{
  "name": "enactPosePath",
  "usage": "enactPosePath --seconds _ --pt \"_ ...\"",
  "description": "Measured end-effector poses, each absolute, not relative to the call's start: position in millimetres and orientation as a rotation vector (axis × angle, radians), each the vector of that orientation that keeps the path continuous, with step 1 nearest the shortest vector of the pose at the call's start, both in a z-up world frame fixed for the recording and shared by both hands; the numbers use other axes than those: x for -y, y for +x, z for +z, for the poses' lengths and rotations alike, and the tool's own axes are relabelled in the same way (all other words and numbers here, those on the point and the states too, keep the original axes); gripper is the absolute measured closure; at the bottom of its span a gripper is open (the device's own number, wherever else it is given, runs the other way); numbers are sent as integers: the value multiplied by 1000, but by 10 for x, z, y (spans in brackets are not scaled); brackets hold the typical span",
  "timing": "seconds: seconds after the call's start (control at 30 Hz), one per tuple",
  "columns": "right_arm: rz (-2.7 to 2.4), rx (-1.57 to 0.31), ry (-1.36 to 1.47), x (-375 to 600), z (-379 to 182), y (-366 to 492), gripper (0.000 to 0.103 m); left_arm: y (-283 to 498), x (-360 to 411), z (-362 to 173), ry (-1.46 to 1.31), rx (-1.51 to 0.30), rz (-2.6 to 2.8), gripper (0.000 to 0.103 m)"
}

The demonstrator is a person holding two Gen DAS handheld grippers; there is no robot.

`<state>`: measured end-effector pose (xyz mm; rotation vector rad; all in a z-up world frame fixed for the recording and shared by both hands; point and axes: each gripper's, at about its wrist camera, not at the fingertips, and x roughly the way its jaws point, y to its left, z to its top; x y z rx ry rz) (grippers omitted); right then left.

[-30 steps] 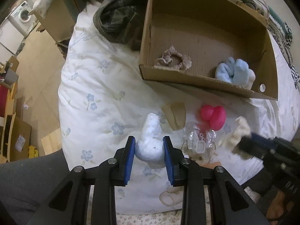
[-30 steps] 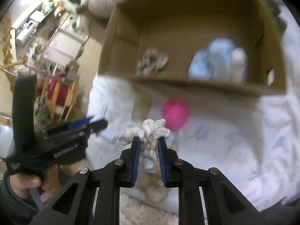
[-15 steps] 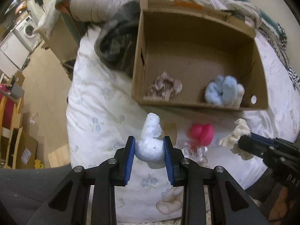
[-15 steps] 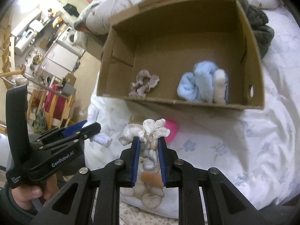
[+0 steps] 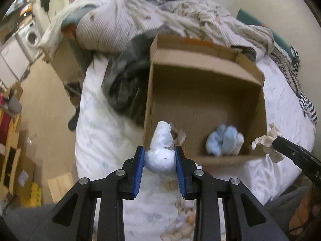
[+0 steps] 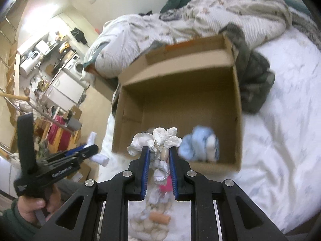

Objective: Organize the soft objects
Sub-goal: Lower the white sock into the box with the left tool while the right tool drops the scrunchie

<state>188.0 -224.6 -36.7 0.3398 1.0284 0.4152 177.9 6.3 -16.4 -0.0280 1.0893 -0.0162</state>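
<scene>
Bed [image 5: 112,140]; both tongs [image 5: 159,156] [image 6: 158,156] gripping pale, perhaps sock-like bundles [image 5: 160,150] [image 6: 155,140].

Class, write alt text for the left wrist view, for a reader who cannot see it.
The left hand-held gripper is shut on a rolled white sock, held before an open cardboard box on a white bed. A pale blue bundle lies inside the box. At the right edge, the right hand-held gripper holds a cream frilly cloth.
</scene>
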Motion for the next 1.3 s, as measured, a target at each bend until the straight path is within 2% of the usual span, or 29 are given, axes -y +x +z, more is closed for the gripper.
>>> enactPosePath --seconds 0.2,0.4,1.3 --pt "372 -995 345 2364 -466 2158 82 2148 89 -202 23 -1071 -19 76" --pt "328 -1041 387 2417 -757 2287 82 2316 121 -419 24 -1058 -18 76" --pt "332 -1174 333 2119 -1134 2423 82 2325 353 -846 57 -1100 -85 75"
